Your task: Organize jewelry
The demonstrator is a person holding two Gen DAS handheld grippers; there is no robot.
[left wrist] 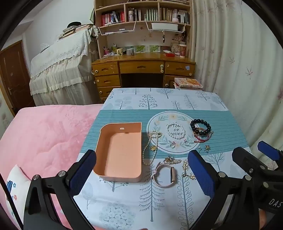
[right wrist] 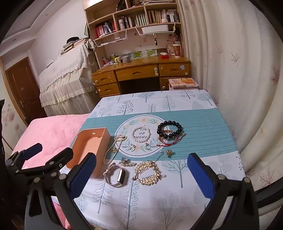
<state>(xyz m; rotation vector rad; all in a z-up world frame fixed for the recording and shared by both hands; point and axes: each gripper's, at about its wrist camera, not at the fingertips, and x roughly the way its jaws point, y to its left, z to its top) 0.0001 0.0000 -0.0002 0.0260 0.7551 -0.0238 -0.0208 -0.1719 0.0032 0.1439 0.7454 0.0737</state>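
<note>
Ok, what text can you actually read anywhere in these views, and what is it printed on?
"Now or never": round white floral medallion on the blue tree-print tablecloth, partly covered by the white pearl bracelet.
"DAS": black body of the right gripper at the left wrist view's edge; cut off there.
Book spines on the wooden shelf: too small to read.
Magazine cover beside the desk: blurred.

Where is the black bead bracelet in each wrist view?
Left wrist: black bead bracelet lies right of centre, just right of the round printed mat.
Right wrist: near centre, also right of the mat.
Shared landmark: the pink box, far left of it.
</note>
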